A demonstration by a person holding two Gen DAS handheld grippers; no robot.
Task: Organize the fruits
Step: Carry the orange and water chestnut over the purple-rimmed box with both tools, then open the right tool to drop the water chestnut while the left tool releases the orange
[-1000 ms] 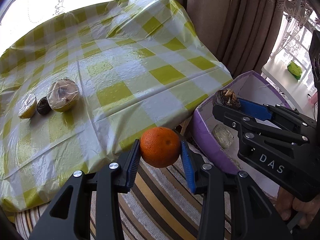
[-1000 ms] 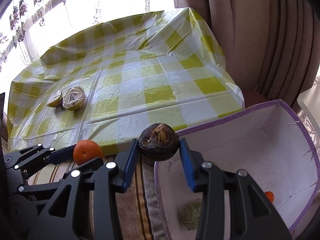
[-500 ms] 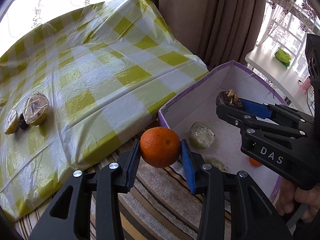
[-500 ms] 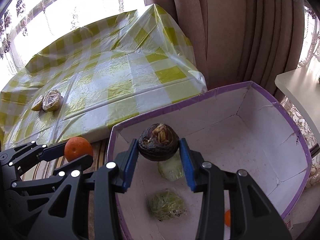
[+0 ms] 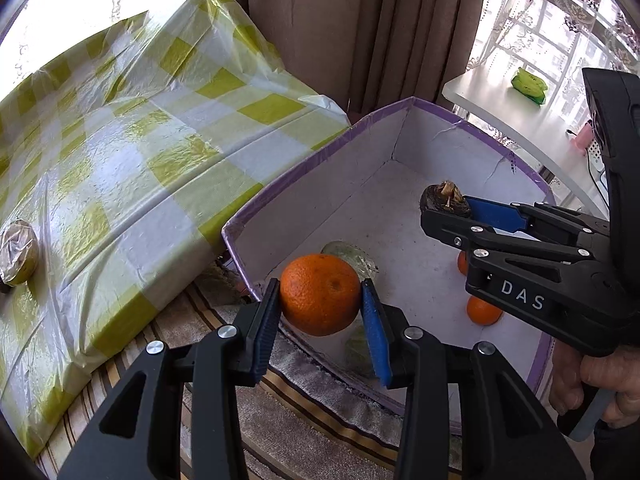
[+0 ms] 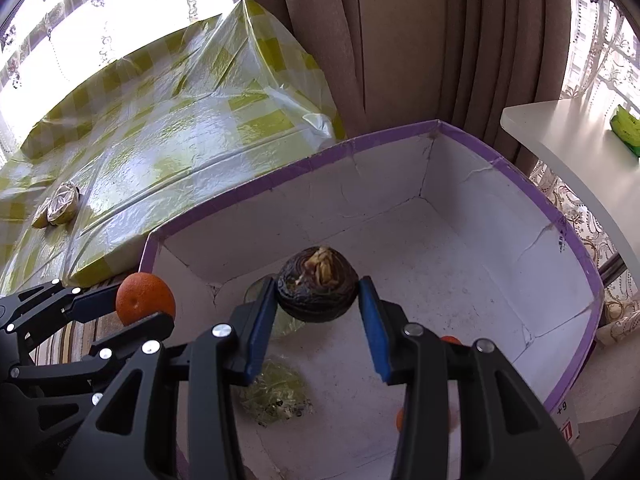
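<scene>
We hold an orange (image 5: 320, 294) tight in our left gripper (image 5: 322, 308), right above the near edge of the purple box (image 5: 360, 128). Our right gripper (image 6: 318, 312) squeezes a dark wrinkled fruit (image 6: 317, 290) over the middle of the box. Some fruits already lie inside: two small oranges (image 5: 482, 310) and a few pale green wrapped ones (image 6: 276, 394). On the checked table (image 5: 132, 140) a wrapped fruit (image 5: 18, 252) waits, maybe with others beside it; that edge is hard to see. We think we are more than halfway done.
</scene>
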